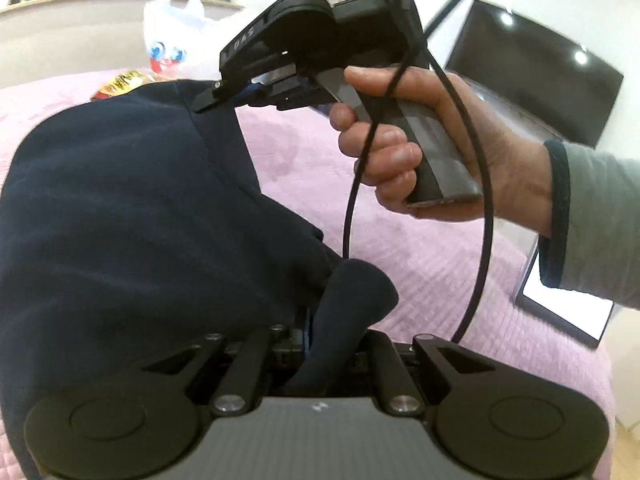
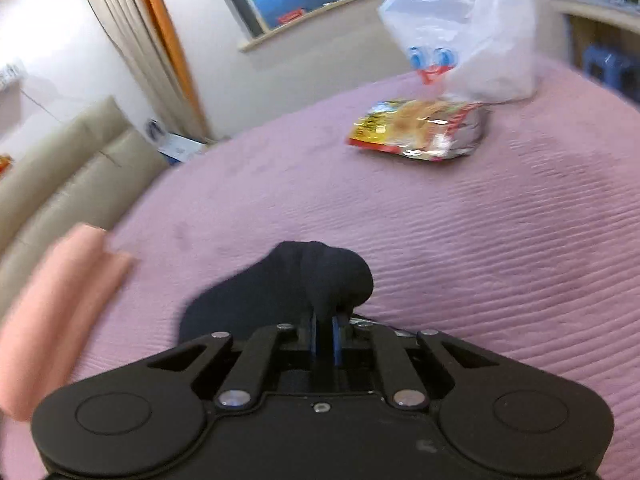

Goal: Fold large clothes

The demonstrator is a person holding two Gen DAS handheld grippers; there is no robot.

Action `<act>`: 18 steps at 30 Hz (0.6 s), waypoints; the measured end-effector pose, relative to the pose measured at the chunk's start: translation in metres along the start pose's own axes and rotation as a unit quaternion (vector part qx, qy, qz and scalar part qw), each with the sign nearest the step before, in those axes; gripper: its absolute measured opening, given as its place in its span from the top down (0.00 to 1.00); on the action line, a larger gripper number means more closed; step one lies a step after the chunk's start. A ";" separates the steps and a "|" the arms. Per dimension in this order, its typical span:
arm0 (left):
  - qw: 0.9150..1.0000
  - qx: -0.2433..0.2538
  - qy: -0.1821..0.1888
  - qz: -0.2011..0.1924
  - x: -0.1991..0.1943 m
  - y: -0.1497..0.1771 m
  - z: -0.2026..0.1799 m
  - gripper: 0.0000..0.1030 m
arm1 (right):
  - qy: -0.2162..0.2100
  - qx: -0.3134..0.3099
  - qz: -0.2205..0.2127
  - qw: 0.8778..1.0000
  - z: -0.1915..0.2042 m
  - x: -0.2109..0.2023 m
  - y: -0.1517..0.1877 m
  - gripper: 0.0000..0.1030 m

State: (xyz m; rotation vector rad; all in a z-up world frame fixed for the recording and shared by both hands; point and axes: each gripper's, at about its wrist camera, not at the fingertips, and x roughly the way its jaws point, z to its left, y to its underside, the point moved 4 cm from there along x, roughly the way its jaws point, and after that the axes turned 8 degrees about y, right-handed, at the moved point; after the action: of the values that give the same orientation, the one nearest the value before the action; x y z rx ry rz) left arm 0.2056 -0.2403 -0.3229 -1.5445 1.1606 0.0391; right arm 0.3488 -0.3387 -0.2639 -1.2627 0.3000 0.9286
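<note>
A large dark navy garment (image 1: pixel 120 208) hangs stretched over the pink bedspread (image 1: pixel 400 248). My left gripper (image 1: pixel 320 340) is shut on a bunched edge of it at the bottom of the left wrist view. My right gripper (image 1: pixel 216 96), held in a hand, is shut on the garment's far upper edge. In the right wrist view the right gripper (image 2: pixel 325 320) pinches a navy fold (image 2: pixel 316 276) between its blue pads, and the cloth bulges over the fingertips.
A white plastic bag (image 2: pixel 468 44) and a yellow snack packet (image 2: pixel 420 130) lie on the far part of the bed. A folded pink cloth (image 2: pixel 60 308) lies at the left beside a beige headboard (image 2: pixel 60 168). A black cable (image 1: pixel 480 184) loops by the hand.
</note>
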 end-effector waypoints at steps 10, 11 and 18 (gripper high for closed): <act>0.995 0.038 0.044 0.080 -0.007 0.034 -0.005 0.74 | 0.089 -0.007 0.067 0.994 -0.018 0.025 0.034 0.36; 0.995 0.033 0.051 0.082 -0.024 0.032 -0.004 0.74 | 0.097 -0.014 0.061 0.993 -0.019 0.013 0.032 0.35; 0.993 -0.091 0.002 -0.075 -0.130 -0.016 0.069 0.72 | 0.102 -0.077 0.022 0.992 0.006 -0.085 0.061 0.63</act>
State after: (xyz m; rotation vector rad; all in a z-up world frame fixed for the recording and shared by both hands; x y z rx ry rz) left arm 0.1869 -0.1080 -0.2600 -1.7902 1.0648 0.0432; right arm 0.2500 -0.3694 -0.2470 -1.5019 0.4249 0.8749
